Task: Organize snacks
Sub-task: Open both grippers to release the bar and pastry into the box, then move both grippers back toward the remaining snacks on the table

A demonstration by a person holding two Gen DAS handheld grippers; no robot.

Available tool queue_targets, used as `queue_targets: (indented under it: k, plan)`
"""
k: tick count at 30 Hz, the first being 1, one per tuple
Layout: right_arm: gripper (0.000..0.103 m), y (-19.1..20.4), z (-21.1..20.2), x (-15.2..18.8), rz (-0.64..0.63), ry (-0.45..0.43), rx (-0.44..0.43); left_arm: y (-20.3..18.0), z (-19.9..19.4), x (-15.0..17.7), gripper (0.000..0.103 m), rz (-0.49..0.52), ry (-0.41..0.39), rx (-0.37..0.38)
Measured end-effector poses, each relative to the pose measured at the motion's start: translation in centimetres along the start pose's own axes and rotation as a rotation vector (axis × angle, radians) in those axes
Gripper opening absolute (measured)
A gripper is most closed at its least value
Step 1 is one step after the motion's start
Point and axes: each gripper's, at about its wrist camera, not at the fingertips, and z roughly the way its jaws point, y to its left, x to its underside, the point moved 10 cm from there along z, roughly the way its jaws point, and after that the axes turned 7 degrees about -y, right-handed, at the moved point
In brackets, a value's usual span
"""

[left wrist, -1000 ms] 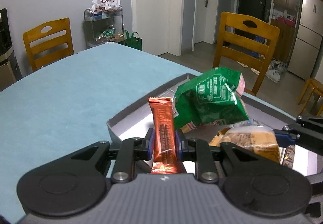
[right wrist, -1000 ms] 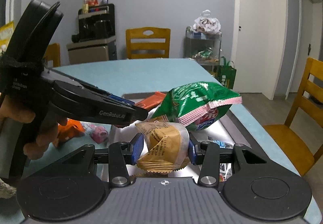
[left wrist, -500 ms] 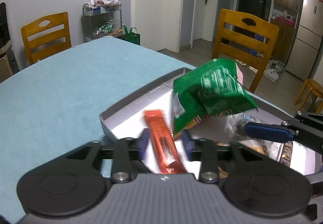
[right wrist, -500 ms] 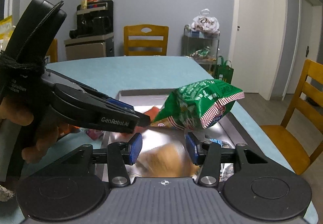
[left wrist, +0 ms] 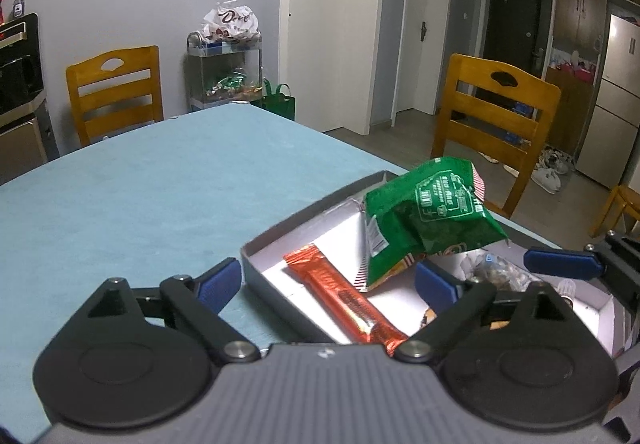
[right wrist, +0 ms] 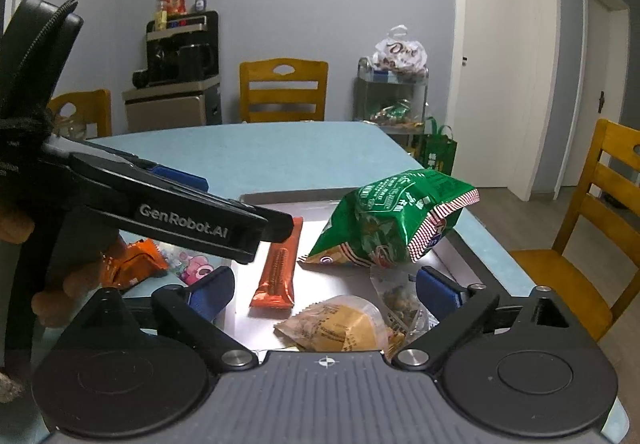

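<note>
While both grippers hang spread wide and empty above it, the orange snack bar (left wrist: 347, 300) lies flat on the white floor of the shallow grey box (left wrist: 267, 247), straight ahead of the left gripper (left wrist: 327, 283) and between its blue pads. Seen from the right wrist, the same bar (right wrist: 280, 264) sits ahead and to the left of the right gripper (right wrist: 325, 287). A tan wrapped pastry (right wrist: 336, 328) rests on the box floor just in front of that gripper, between its fingers, with a clear packet of mixed nuts (right wrist: 400, 296) touching it on the right. Beyond both, a puffy green chip bag (right wrist: 388, 224) (red-and-white striped seal at its end) leans tilted in the box. The left gripper's black body crosses the left of the right wrist view, over the box edge. Left of the box, on the blue table (right wrist: 248, 155), lie an orange wrapper (right wrist: 134, 264) and a small pink packet (right wrist: 196, 266). Wooden chairs (left wrist: 494, 123) stand around the table.
</note>
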Motion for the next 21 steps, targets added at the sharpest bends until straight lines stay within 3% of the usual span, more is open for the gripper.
queue_targets:
  k: [5,21]
  plan:
    - [0.101,0.6,-0.2,-0.2,-0.004,0.005,-0.001,1.3,-1.3,0.0,0.099,-0.006,-0.004,-0.013]
    - [0.103,2.7,-1.1,-1.9,0.004,-0.012,-0.008,4.9,-4.6,0.0,0.099,-0.042,-0.009,-0.038]
